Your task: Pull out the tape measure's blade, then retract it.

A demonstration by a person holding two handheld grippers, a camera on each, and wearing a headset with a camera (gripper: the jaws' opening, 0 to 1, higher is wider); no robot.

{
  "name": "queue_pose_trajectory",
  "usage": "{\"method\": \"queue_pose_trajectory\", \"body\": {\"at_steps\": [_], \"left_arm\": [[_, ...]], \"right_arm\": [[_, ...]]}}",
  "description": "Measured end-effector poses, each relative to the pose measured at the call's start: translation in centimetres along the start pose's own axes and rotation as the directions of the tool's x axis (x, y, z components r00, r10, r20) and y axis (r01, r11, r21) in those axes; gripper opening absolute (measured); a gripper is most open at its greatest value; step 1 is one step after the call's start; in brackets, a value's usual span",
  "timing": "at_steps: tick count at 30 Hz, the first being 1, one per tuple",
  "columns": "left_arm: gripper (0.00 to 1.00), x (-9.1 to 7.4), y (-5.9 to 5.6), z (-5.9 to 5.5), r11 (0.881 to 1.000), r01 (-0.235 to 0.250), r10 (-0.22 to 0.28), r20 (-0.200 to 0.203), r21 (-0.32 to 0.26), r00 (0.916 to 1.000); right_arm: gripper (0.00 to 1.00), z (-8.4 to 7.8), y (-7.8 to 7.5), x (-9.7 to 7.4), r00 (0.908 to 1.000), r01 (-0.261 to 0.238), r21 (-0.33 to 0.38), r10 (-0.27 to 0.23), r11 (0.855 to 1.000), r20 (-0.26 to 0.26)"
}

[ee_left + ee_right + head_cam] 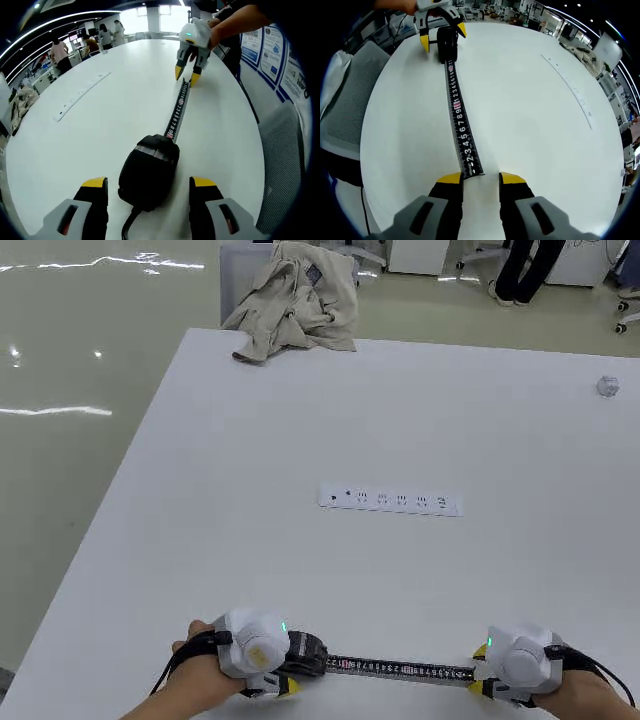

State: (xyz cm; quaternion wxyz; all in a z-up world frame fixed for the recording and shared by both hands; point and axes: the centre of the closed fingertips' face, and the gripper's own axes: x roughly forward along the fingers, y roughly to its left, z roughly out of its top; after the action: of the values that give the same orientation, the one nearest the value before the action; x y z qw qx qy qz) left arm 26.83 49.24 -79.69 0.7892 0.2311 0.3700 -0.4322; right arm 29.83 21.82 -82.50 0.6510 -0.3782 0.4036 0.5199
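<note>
The blade (400, 670) lies drawn out along the tabletop's (400, 420) near edge, so retraction remains. The left hand-held gripper (148, 181) loosely straddles the tape measure case (149, 170). The right hand-held gripper (481, 178) gapes at the blade's tip.

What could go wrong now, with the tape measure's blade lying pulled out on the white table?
1. The right gripper is open, and the tip of the black numbered blade lies at its jaws unpinched. If no lock holds it, the blade could snap back uncontrolled.
2. The left gripper straddles the black tape measure case with gaps on both sides, so the case may slide or twist on the white table during retraction.
</note>
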Motion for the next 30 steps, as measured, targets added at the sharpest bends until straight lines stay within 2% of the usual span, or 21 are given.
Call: {"method": "queue_pose_trajectory", "body": {"at_steps": [5,7,10,12,14,16,18,21,23,25,30], "left_arm": [[0.67,-0.4,0.1,-0.7,0.997,-0.023,0.024,0.013,-0.068,0.9996],[0.69,-0.7,0.1,-0.7,0.991,-0.032,0.038,0.04,-0.13,0.9985],[0.7,-1.1,0.3,-1.3,0.982,-0.05,0.06,0.052,-0.184,0.9968],[0.73,-1.3,0.4,-1.7,0.972,-0.059,0.075,0.06,-0.226,0.9954],[0.74,-1.7,0.4,-2.0,0.953,-0.073,0.097,0.066,-0.294,0.9931],[0.77,-1.8,0.4,-2.5,0.941,-0.086,0.12,0.084,-0.329,0.9892],[0.8,-2.0,0.3,-3.0,0.934,-0.104,0.136,0.072,-0.342,0.988],[0.86,-2.2,0.2,-3.6,0.914,-0.118,0.162,0.081,-0.389,0.9835],[0.87,-2.4,0.3,-3.9,0.905,-0.135,0.181,0.078,-0.404,0.9803],[0.91,-2.7,0.3,-4.0,0.888,-0.15,0.207,0.087,-0.435,0.9744],[0.94,-3.4,-0.1,-4.6,0.872,-0.175,0.238,0.084,-0.458,0.9677]], "right_arm": [[0.32,-0.1,-0.3,-0.2,0.9996,0.023,0.045,-0.024,0.999,0.015],[0.33,-0.1,-0.3,-0.2,0.9994,0.029,0.059,-0.03,0.998,0.016],[0.33,-0.1,-0.4,-0.3,0.9988,0.042,0.077,-0.044,0.996,0.021],[0.35,-0.1,-0.2,-0.3,0.9984,0.039,0.133,-0.044,0.99,0.035],[0.36,-0.2,-0.3,-0.3,0.997,0.045,0.188,-0.056,0.981,0.054],[0.37,-0.3,-0.4,-0.3,0.9958,0.05,0.217,-0.065,0.975,0.064],[0.38,-0.4,-0.4,-0.3,0.9951,0.059,0.223,-0.075,0.973,0.065],[0.39,-0.5,0.0,-0.3,0.9943,0.064,0.231,-0.082,0.971,0.069],[0.39,-0.2,0.1,-0.6,0.9924,0.069,0.255,-0.093,0.965,0.081],[0.38,-0.2,0.1,-0.7,0.99,0.082,0.272,-0.11,0.959,0.089],[0.44,0.4,1.0,-1.2,0.9864,0.075,0.306,-0.116,0.949,0.117]]}}
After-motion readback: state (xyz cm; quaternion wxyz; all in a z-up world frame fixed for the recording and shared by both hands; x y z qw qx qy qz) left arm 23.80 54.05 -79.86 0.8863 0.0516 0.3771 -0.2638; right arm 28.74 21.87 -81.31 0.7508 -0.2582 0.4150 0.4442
